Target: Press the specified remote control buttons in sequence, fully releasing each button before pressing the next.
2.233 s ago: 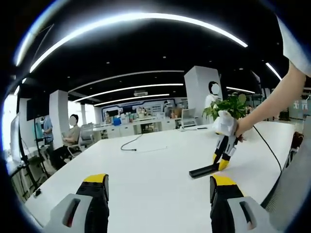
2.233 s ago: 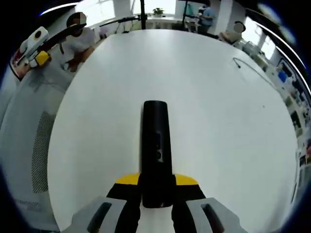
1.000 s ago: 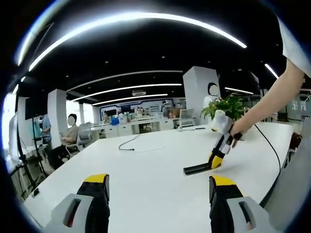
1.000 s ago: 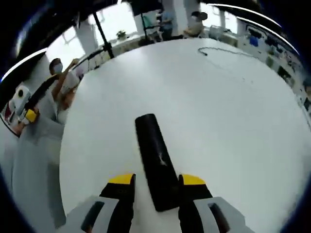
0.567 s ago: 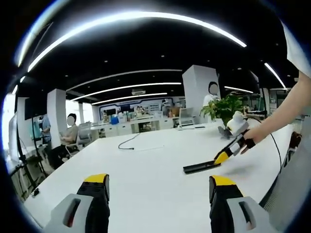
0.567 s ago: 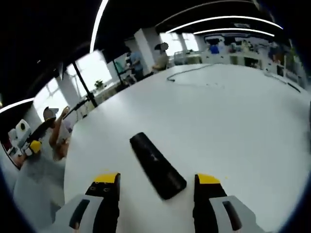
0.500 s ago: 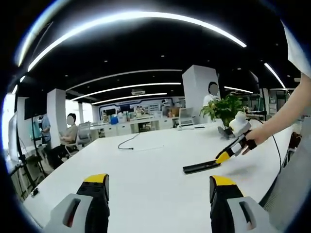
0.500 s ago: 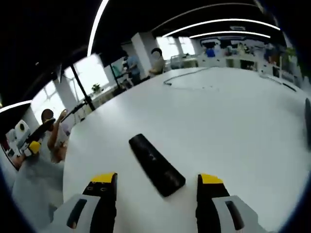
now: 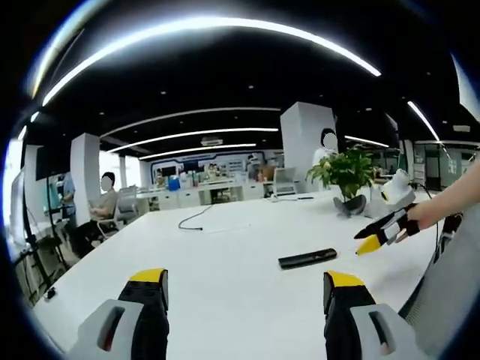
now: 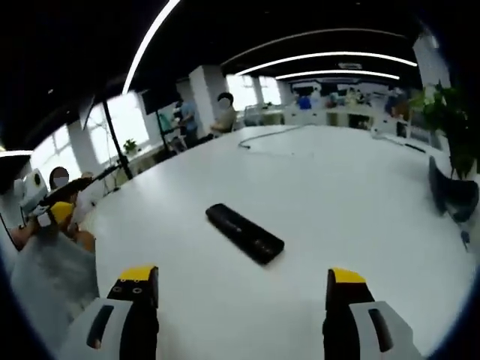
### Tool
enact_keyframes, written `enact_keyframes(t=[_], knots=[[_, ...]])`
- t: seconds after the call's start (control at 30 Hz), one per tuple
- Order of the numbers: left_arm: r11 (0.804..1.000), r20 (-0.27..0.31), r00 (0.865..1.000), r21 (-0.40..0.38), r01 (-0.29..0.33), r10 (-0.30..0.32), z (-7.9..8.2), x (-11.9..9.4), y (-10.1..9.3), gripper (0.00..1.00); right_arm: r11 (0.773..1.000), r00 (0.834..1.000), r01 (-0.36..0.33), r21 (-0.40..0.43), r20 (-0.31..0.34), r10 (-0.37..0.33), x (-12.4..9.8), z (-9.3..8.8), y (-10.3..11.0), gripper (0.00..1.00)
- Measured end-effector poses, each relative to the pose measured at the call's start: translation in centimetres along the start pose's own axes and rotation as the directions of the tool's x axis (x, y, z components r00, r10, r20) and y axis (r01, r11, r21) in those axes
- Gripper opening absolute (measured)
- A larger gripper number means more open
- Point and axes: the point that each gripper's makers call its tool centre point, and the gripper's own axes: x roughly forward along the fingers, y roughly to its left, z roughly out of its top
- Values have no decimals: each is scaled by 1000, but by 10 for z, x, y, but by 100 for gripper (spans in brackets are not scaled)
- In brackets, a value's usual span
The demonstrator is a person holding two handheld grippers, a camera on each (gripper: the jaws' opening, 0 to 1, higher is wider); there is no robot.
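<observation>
With the remote (image 10: 244,232) lying flat on the white table (image 10: 352,195) at centre frame, both the right gripper (image 10: 241,300) and left gripper (image 9: 246,296) hung wide open and empty, apparently between presses, the next calling for a descent onto a button.

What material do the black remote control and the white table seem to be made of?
The remote control looks like black plastic with a slightly glossy finish: its top catches a faint light. The table seems to be a smooth white laminate or painted board, since it reflects the ceiling lights only softly; the real material cannot be confirmed.
</observation>
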Motion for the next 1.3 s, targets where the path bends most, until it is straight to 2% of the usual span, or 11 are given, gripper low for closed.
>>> enact_keyframes(t=[0.03, 0.2, 0.3, 0.4, 0.67, 0.83, 0.97, 1.17, 1.3], knots=[[1000, 1, 1000, -2, 2, -2, 0, 0, -1, 88, 1000, 1000, 13, 8, 28, -13, -6, 4, 0, 94], [1000, -6, 1000, -2, 12, -12, -1, 0, -3, 88, 998, 995, 42, 38, 92, -46, -32, 13, 7, 96], [1000, -4, 1000, -5, 14, -14, -1, 0, -3, 88, 997, 985, 58, 59, 159, -67, -48, 21, 13, 99], [1000, -1, 1000, -6, 14, -14, 0, 1, -3, 88, 995, 981, 74, 63, 173, -84, -60, 22, 17, 99], [1000, -6, 1000, -6, 15, -15, -1, 3, -2, 88, 993, 980, 117, -13, 166, -113, -83, 19, 32, 99], [1000, -10, 1000, -4, 11, -11, -2, 3, 0, 88, 990, 975, 138, 3, 177, -136, -94, 15, 34, 99], [1000, -14, 1000, -6, 11, -11, -3, 4, 0, 88, 986, 961, 164, 30, 220, -167, -102, 16, 39, 98], [1000, -20, 1000, -9, 8, -8, -4, 5, 0, 89, 973, 948, 221, -62, 246, -200, -104, 21, 33, 97], [999, -8, 1000, -45, 2, -3, -1, 5, 0, 90, 962, 950, 244, -120, 227, -213, -104, 18, 31, 94]])
